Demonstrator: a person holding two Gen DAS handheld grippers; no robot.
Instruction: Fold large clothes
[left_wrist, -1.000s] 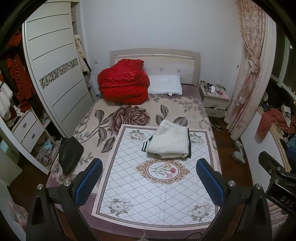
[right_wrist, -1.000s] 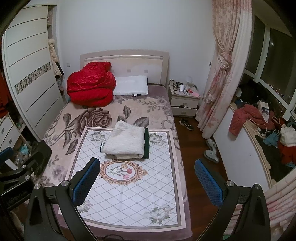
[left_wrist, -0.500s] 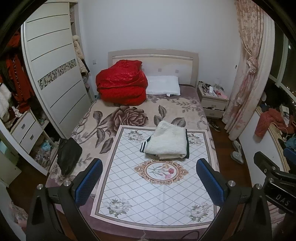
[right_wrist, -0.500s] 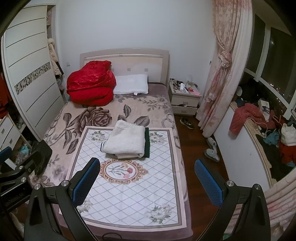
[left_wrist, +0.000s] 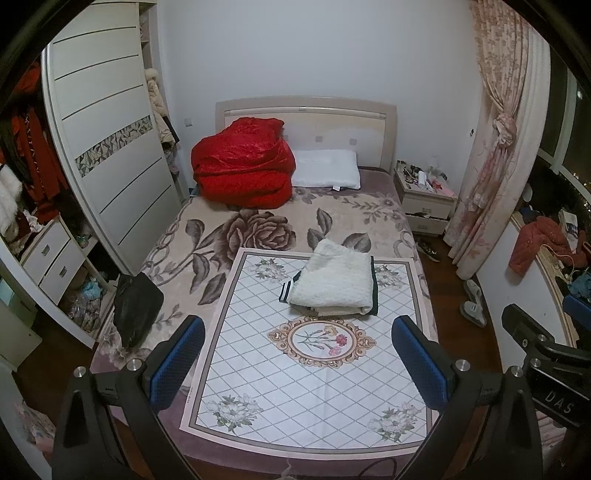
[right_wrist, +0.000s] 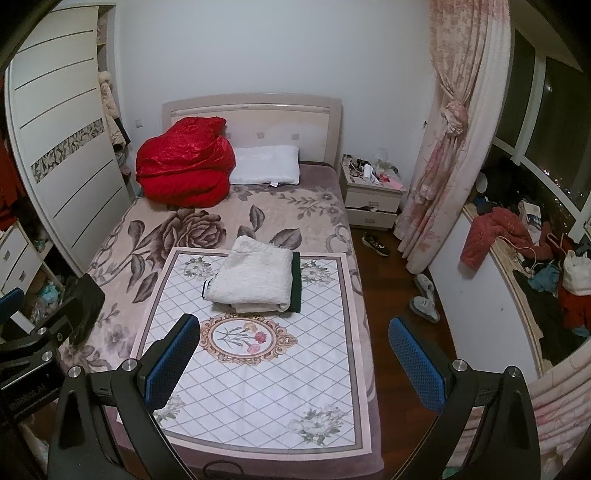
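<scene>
1. I see the folded cream fleece garment (left_wrist: 334, 282) lying in a neat rectangle on the far half of the patterned mat (left_wrist: 295, 387), with a dark green layer and a striped cuff showing at its edges.
2. In my right wrist view the same garment (right_wrist: 255, 278) sits just beyond the mat's round flower medallion, touching neither gripper.
3. The mat lies flat on the bed (left_wrist: 207, 236), over a blanket printed with large roses.
4. My left gripper (left_wrist: 295, 363) hangs above the foot of the bed with its blue pads spread wide, holding nothing.
5. My right gripper (right_wrist: 291, 360) is likewise wide open and empty, well short of the garment, with its right finger over the wooden floor.
6. At the head of the bed a bunched red quilt (left_wrist: 242, 168) touches a white pillow (left_wrist: 327, 175).
7. A black bag (left_wrist: 135, 308) rests on the bed's left edge, beside the wardrobe (left_wrist: 110, 166).
8. A cluttered nightstand (right_wrist: 371, 192) stands right of the bed, next to a tied pink curtain (right_wrist: 447, 147).
</scene>
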